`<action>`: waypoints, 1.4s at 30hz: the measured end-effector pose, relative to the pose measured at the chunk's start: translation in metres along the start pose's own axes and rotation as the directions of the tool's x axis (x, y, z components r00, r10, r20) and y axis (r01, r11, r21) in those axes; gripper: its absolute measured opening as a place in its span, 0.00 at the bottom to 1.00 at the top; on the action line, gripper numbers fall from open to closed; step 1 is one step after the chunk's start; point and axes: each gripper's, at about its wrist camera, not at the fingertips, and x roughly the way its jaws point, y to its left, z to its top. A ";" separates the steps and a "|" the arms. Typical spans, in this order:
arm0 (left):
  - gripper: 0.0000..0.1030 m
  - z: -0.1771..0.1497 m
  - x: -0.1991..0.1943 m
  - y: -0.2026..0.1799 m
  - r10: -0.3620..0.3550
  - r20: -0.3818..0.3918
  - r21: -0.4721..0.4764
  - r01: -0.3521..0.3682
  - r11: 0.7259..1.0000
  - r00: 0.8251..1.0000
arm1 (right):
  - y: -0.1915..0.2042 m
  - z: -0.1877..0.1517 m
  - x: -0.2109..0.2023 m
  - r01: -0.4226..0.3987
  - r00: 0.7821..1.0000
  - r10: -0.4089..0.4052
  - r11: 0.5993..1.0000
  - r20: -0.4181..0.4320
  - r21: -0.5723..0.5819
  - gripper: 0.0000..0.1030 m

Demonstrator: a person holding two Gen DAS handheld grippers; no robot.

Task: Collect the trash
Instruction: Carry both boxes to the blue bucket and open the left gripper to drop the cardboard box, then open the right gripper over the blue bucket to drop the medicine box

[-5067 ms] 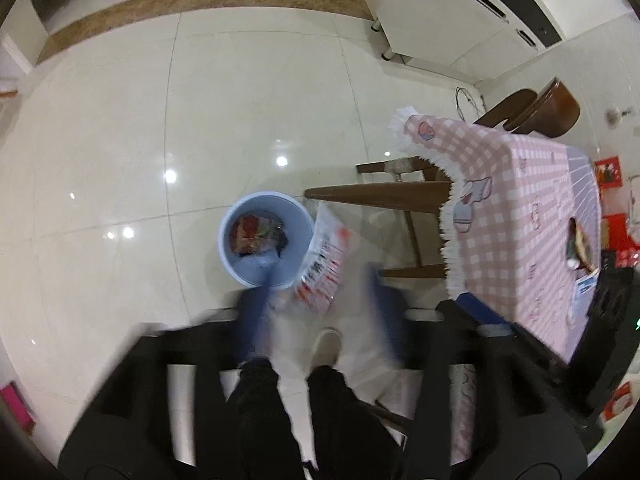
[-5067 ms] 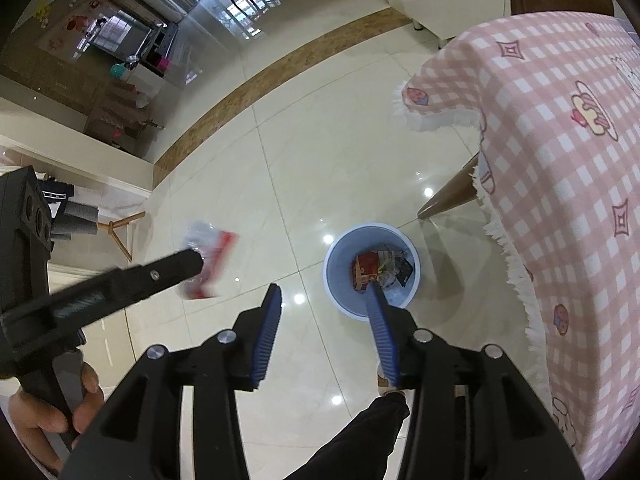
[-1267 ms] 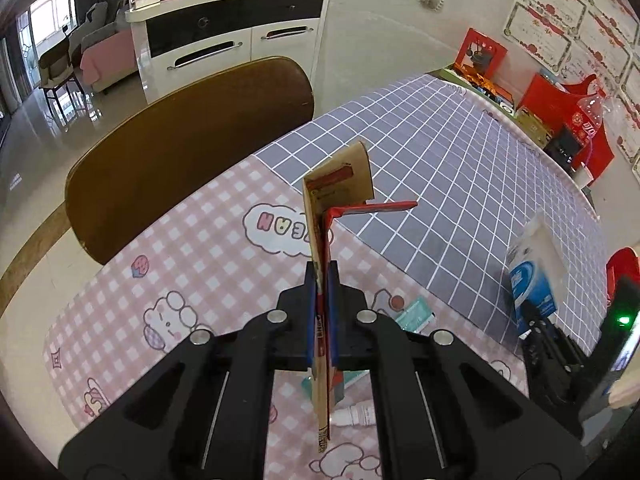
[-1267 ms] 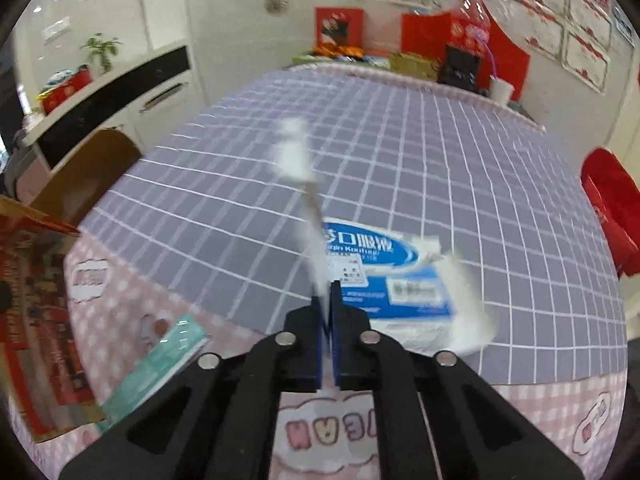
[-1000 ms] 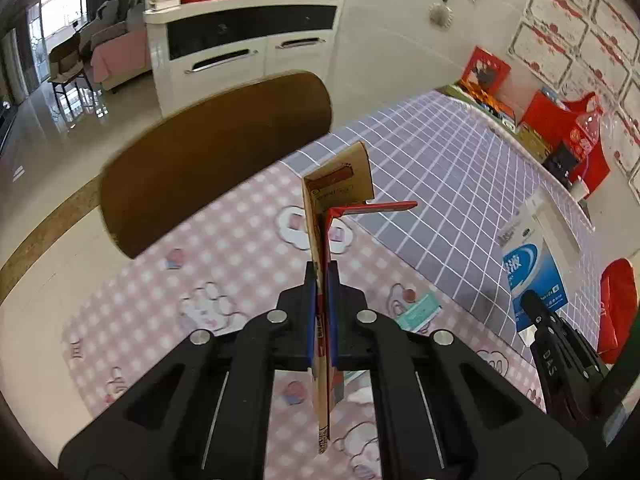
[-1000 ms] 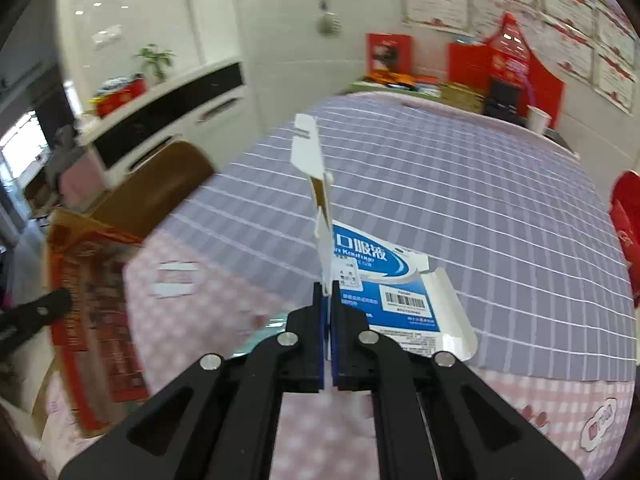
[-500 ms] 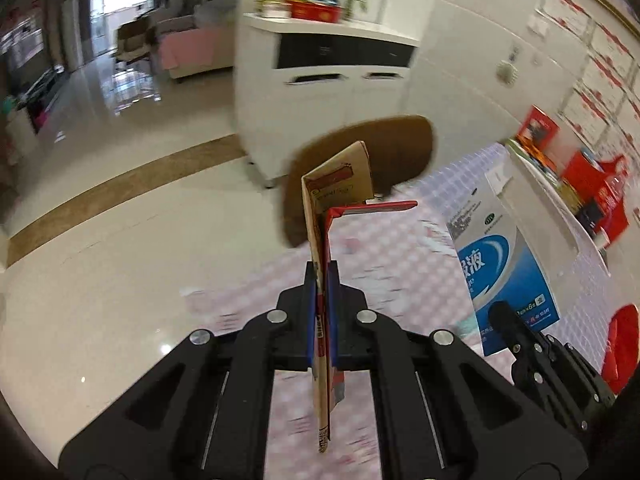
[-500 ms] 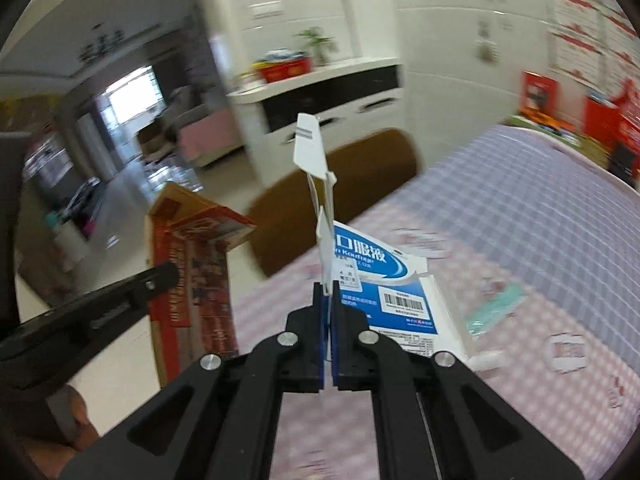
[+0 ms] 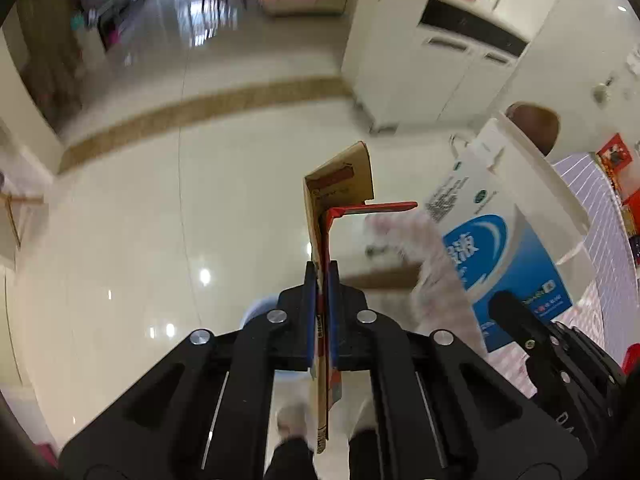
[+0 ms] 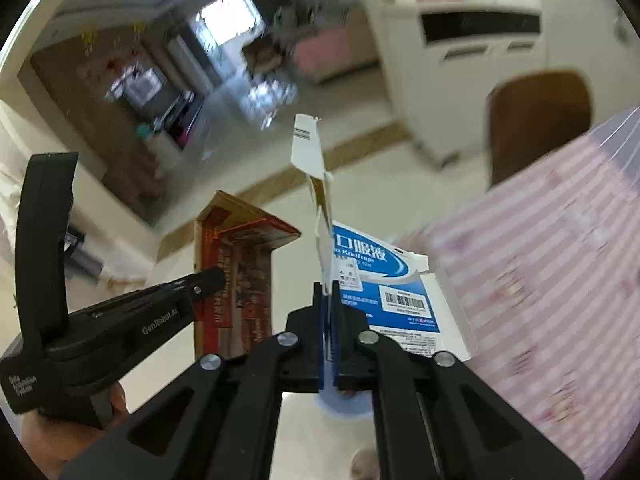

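Trash filled both your claws: your left gripper (image 9: 321, 280) pinched a flattened brown-and-red carton (image 9: 338, 184) edge-on, and your right gripper (image 10: 329, 300) clamped the flap of a blue-and-white box (image 10: 384, 280). Below them a blue bin (image 10: 340, 404) peeked out, beside the pink checked tablecloth (image 10: 552, 264). Farther off stood a brown chair (image 10: 536, 120) and white cabinet (image 9: 432, 64).
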 end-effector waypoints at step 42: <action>0.61 -0.056 0.087 0.102 -0.037 -0.342 -0.155 -0.017 0.988 0.939 | 0.040 -0.077 0.119 0.015 0.921 -0.009 1.000 -0.388 0.013 0.03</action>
